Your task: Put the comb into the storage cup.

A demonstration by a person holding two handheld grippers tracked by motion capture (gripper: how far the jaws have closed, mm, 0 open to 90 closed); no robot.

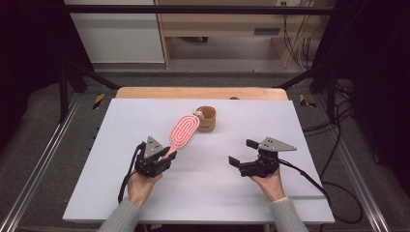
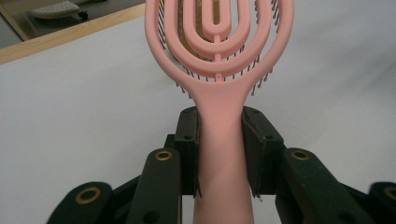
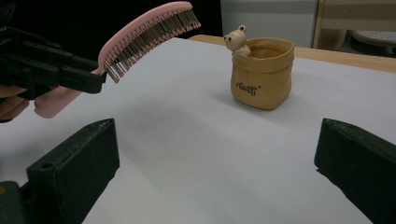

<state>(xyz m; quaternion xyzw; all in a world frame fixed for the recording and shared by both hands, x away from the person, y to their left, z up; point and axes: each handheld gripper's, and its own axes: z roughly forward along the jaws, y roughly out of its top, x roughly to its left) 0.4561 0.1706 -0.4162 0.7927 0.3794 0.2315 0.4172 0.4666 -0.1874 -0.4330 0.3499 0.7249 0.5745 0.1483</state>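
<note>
Clamped between the black jaws of the left gripper (image 2: 219, 154): slim handle of a pink plastic vented hairbrush (image 2: 219, 60), grasped by the pads on both sides, bristles facing down toward the white tabletop (image 1: 203, 193). Held clear of the table, long axis running from the grip up and away toward a small tan pouch-shaped pot with a little bear figure on its rim (image 3: 261, 72), brush head hovering just beside and slightly above that pot in the high view. Judged next: carrying the head forward along that same axis into the pot's open mouth, or tilting it down to stand inside. Nearer to the pot by way of the brush: left hand. Right gripper (image 1: 246, 154) off to the other side, jaws spread wide and holding nothing, pointed across the table, well apart from both brush and pot.
</note>
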